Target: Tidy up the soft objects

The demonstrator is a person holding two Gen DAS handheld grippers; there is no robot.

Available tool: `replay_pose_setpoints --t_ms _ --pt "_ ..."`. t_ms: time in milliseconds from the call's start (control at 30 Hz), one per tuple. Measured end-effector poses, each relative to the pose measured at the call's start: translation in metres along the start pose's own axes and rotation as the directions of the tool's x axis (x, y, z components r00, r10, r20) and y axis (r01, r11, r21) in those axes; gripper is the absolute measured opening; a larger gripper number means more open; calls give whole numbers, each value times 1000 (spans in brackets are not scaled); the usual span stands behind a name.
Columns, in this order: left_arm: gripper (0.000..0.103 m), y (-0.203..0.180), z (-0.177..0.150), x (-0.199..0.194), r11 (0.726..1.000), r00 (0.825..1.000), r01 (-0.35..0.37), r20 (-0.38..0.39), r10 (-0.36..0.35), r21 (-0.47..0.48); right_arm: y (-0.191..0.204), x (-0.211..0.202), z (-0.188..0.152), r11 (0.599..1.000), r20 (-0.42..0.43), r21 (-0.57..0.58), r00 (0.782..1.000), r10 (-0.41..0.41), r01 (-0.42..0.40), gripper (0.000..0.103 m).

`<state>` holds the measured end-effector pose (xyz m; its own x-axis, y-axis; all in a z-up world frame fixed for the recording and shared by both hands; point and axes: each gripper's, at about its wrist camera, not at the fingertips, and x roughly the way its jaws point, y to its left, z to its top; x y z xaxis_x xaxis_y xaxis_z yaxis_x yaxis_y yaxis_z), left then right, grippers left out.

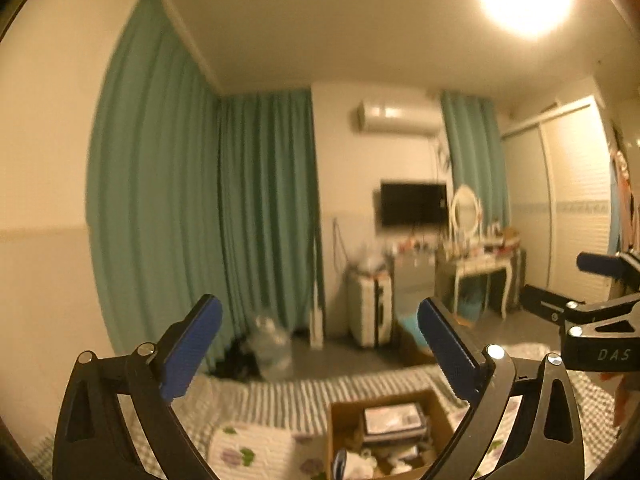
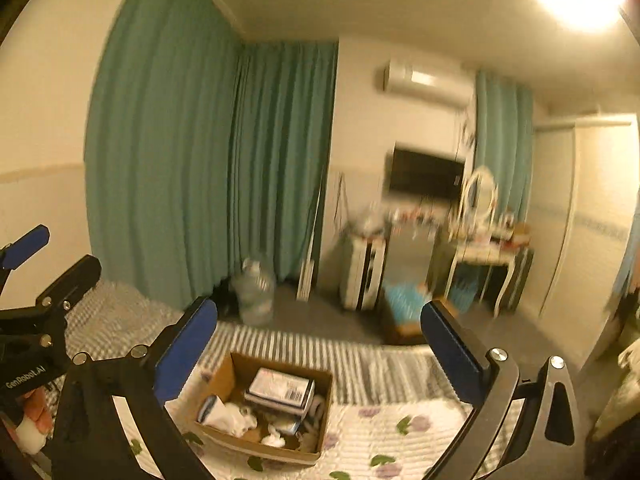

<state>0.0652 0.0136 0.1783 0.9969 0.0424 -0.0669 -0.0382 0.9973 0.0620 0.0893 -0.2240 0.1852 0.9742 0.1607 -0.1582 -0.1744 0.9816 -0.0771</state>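
Note:
An open cardboard box [image 2: 224, 376] sits on a floral quilt [image 2: 360, 432] on the bed. White crumpled soft items [image 2: 232, 416] and a flat printed packet [image 2: 280, 390] lie inside it. My right gripper [image 2: 319, 308] is held open above and behind the box, with nothing between its blue pads. My left gripper [image 1: 319, 306] is also open and empty, raised over the same box [image 1: 340, 420]. The right gripper [image 1: 556, 276] shows at the right edge of the left wrist view, and the left gripper [image 2: 66, 249] at the left edge of the right wrist view.
A striped bedcover [image 2: 300, 344] reaches the bed's far edge. On the floor beyond stand a clear water jug [image 2: 256, 292], a white suitcase [image 2: 362, 276], a box with a blue item [image 2: 404, 304] and a dressing table [image 2: 480, 256]. Teal curtains [image 2: 180, 160] cover the left wall.

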Motion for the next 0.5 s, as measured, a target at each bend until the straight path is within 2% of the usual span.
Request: replay_pose_setpoints --t_ms 167,300,400,500 --pt "101 6 21 -75 1000 993 -10 120 9 7 4 -66 -2 999 93 23 995 -25 23 103" --pt "102 16 6 -113 1000 979 -15 202 12 13 9 -89 -26 999 113 39 993 27 -32 103" --pt "102 20 -13 -117 1000 978 -5 207 4 1 14 -85 -52 999 118 41 993 20 -25 103" --pt "102 29 -33 -102 996 988 71 141 -64 -50 22 -65 -80 1000 110 20 994 14 -16 103"
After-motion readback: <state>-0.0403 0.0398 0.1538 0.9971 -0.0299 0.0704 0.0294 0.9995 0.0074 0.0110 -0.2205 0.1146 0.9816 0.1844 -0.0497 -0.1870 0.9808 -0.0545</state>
